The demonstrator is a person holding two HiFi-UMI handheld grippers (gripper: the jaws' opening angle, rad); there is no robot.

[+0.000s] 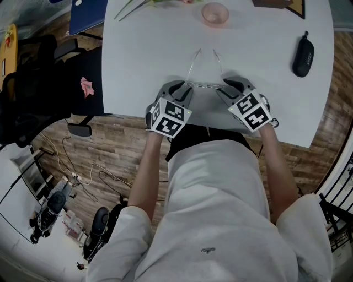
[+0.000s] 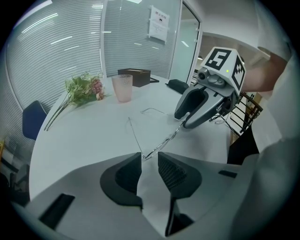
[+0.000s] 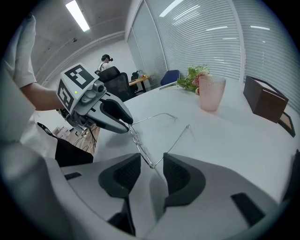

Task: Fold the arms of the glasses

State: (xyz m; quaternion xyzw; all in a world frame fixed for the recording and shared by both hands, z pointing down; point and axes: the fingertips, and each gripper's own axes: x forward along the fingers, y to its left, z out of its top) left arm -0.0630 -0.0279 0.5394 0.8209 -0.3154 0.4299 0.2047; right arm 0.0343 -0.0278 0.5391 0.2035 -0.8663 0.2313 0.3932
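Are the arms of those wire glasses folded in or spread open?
Spread open. Both arms of the glasses stick straight out from the front frame across the table; neither lies folded along the frame.

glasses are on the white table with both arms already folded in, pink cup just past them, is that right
Not quite: the arms are not folded. In the head view both stand open, pointing away from the frame toward the pink cup. The glasses are indeed on the white table, with the cup just past them.
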